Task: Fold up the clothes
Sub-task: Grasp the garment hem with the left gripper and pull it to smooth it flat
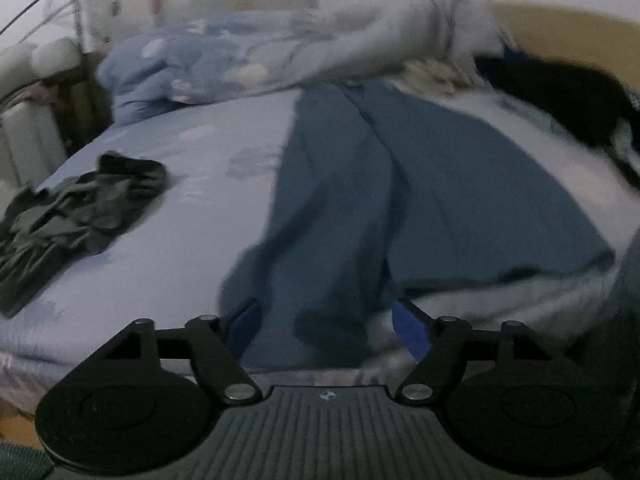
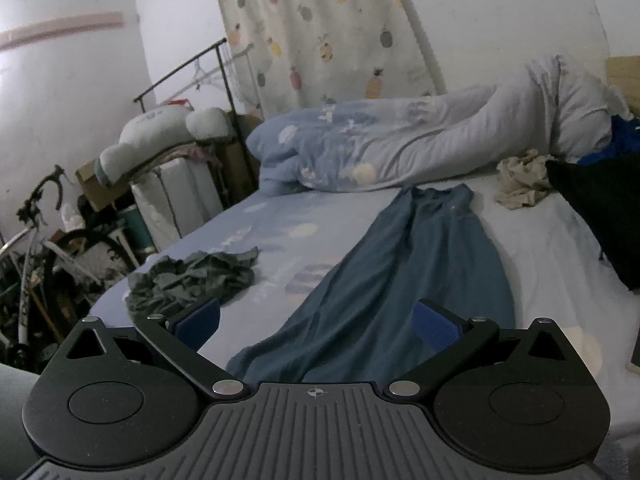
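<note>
The soft, limp teal-blue knit garment (image 2: 404,276), centre frame on the bed (image 2: 280,224), wants pinching at its near hem, both the left tool (image 1: 324,320) and the right tool (image 2: 316,316) gaping empty.

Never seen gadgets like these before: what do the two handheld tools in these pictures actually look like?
Both look alike. The left tool and right tool each have a grey ribbed body with a small round crosshair mark, two black round discs at the sides, and black hinged link arms joined by silver pins. The fingers end in bright blue pads. No cables or sleeves can be clearly made out.
</note>
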Demonstrator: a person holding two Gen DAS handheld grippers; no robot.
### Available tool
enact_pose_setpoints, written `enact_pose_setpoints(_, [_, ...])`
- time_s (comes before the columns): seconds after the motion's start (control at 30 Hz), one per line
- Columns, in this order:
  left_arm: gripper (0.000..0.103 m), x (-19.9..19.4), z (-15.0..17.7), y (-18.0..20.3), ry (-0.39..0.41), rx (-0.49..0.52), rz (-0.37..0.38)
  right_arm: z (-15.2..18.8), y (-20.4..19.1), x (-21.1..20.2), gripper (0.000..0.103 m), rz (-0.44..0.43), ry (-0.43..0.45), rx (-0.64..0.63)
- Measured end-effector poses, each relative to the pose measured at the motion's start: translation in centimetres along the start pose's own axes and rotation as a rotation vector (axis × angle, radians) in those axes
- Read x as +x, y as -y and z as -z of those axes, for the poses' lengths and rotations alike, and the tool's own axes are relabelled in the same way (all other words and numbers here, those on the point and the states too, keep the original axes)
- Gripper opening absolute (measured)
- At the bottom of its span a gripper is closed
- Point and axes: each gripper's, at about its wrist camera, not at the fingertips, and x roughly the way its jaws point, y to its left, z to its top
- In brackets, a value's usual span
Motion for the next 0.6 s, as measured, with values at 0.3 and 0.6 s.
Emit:
enact_pose_setpoints(0.3, [0.017,2.7,0.4,0.3,-0.075,0.12,-0.078,-0.3,0.6,-0.2,0.103,0.008,0.001,0.007])
enact_pose_setpoints(0.6, [0.013,-2.3,-3.0,-7.1,0.119,-0.321,0.002,0.2,0.7,0.0,0.103,0.014,0.0,0.009])
